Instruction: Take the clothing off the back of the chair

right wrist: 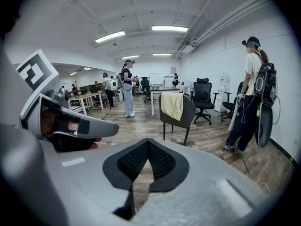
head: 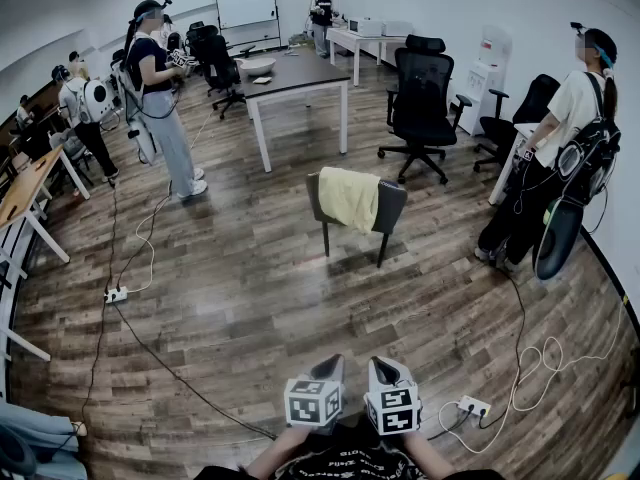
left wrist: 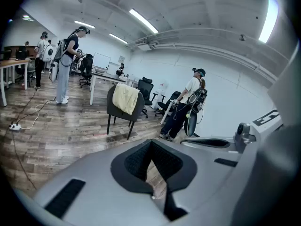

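Observation:
A pale yellow garment (head: 349,197) hangs over the back of a dark grey chair (head: 388,209) in the middle of the wooden floor, some way ahead of me. It also shows as the yellow garment (left wrist: 125,98) in the left gripper view and the yellow garment (right wrist: 172,105) in the right gripper view. My left gripper (head: 330,366) and right gripper (head: 383,366) are side by side at the bottom of the head view, far short of the chair. Both are shut with nothing between their pads.
A person with a backpack (head: 555,158) stands right of the chair. Another person (head: 160,98) stands at the back left beside a table (head: 297,78). Black office chairs (head: 420,98) stand behind. Cables and power strips (head: 472,405) lie on the floor near me.

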The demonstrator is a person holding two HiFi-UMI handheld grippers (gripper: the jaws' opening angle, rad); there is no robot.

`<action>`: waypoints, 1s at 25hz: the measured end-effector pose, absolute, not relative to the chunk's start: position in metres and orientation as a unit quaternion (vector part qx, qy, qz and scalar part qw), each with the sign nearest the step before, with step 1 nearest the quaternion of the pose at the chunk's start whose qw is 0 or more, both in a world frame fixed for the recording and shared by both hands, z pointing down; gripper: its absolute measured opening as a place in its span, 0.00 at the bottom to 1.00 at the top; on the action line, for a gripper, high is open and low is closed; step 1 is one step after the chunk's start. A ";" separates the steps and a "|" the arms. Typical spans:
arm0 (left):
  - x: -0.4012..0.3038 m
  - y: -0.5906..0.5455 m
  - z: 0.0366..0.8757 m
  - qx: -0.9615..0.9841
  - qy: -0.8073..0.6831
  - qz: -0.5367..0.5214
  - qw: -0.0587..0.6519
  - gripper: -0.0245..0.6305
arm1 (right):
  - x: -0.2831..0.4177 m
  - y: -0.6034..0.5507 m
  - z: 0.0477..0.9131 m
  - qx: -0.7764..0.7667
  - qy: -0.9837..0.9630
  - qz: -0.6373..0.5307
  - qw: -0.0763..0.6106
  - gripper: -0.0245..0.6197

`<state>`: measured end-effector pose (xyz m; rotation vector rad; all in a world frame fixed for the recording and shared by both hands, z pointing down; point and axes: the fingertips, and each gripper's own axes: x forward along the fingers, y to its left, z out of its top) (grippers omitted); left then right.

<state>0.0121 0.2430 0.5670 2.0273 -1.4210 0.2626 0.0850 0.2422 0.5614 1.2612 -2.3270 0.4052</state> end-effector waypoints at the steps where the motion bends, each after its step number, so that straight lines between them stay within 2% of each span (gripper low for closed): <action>1: 0.011 0.242 0.566 0.772 -0.541 0.098 0.320 0.05 | 0.085 0.241 0.560 0.460 -0.844 0.148 0.230 0.04; 20: -0.008 0.239 0.577 0.755 -0.546 0.115 0.344 0.05 | 0.073 0.232 0.565 0.450 -0.843 0.184 0.228 0.04; 25: -0.021 0.235 0.586 0.737 -0.559 0.104 0.365 0.05 | 0.067 0.222 0.561 0.442 -0.853 0.188 0.204 0.05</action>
